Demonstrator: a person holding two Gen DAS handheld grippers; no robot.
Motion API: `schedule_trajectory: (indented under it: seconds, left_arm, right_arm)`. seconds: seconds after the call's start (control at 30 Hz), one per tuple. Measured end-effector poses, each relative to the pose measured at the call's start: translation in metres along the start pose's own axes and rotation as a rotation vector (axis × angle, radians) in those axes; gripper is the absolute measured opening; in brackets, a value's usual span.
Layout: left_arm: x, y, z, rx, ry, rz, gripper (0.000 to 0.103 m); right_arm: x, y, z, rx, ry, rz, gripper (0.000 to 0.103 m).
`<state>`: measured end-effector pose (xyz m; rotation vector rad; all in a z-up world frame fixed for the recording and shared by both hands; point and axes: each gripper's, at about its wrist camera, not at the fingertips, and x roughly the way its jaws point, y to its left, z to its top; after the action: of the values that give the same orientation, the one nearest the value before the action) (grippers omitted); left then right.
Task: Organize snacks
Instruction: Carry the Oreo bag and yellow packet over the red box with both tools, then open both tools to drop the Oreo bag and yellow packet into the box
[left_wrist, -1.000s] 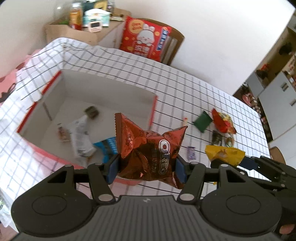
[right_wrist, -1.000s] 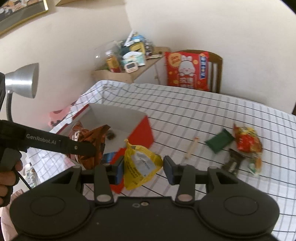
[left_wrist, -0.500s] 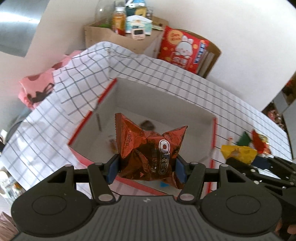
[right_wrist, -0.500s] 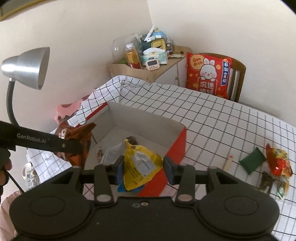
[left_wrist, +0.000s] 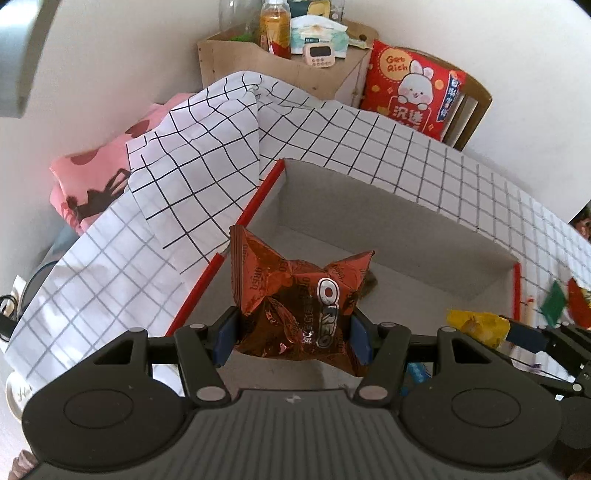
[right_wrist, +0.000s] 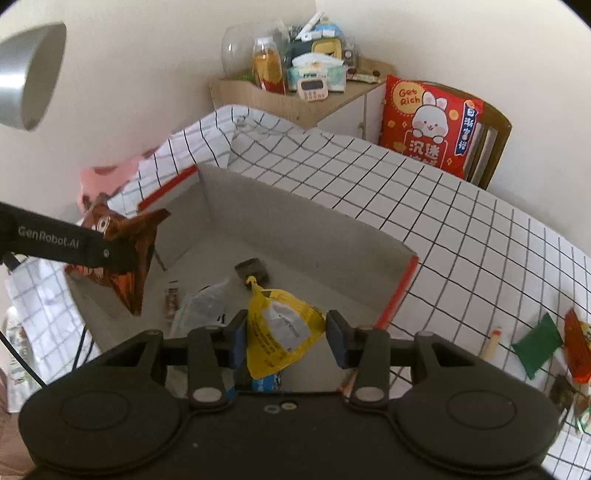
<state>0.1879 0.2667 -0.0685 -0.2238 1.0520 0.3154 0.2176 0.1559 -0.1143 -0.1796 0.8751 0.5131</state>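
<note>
My left gripper (left_wrist: 291, 332) is shut on a crumpled brown Oreo packet (left_wrist: 295, 295), which hangs over the near left corner of the open red-edged cardboard box (left_wrist: 369, 221). In the right wrist view that same Oreo packet (right_wrist: 125, 254) shows at the box's left wall (right_wrist: 295, 221). My right gripper (right_wrist: 286, 336) is shut on a yellow snack packet (right_wrist: 280, 328) above the box's near side. Inside the box lie a small dark packet (right_wrist: 251, 267), a clear wrapper (right_wrist: 201, 306) and a blue packet (right_wrist: 266, 382).
Loose snacks lie on the checked tablecloth at the right: a green packet (right_wrist: 537, 345), a red packet (right_wrist: 576, 347) and a thin stick (right_wrist: 491, 343). Behind the table stand a cluttered wooden cabinet (right_wrist: 295, 107) and a chair with a red cushion (right_wrist: 428, 125). A lamp head (right_wrist: 29, 74) hangs at upper left.
Both grippers have carried their packets leftward and down, from beside the box to over it. Both grips are unchanged.
</note>
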Motion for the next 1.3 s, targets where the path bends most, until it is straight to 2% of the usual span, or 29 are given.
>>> schedule_trajectory:
  seconds: [0.27, 0.57, 0.8, 0.97, 1.03, 1.17, 1.3]
  left_arm:
    - [0.032, -0.008, 0.004, 0.034, 0.047, 0.026, 0.061]
    - [0.06, -0.012, 0.002, 0.041, 0.136, 0.037, 0.061]
    - [0.062, -0.012, 0.001, 0.042, 0.136, 0.04, 0.062]
    - [0.059, -0.007, -0.001, 0.018, 0.125, 0.045, 0.062]
    - [0.055, -0.005, -0.002, 0.006, 0.12, 0.026, 0.063]
    - [0.041, -0.005, -0.005, 0.009, 0.086, 0.011, 0.063]
    - [0.022, -0.007, -0.01, 0.016, 0.039, -0.009, 0.064]
  right_arm:
    - [0.038, 0.016, 0.0, -0.077, 0.065, -0.017, 0.043]
    - [0.055, 0.025, -0.002, -0.111, 0.114, -0.018, 0.043]
    - [0.058, 0.029, -0.004, -0.126, 0.131, -0.024, 0.044]
    - [0.051, 0.03, -0.005, -0.128, 0.119, -0.012, 0.053]
    - [0.047, 0.03, -0.006, -0.124, 0.111, -0.009, 0.056]
    - [0.035, 0.027, -0.007, -0.102, 0.088, 0.004, 0.062]
    - [0.02, 0.019, -0.007, -0.072, 0.056, 0.014, 0.064]
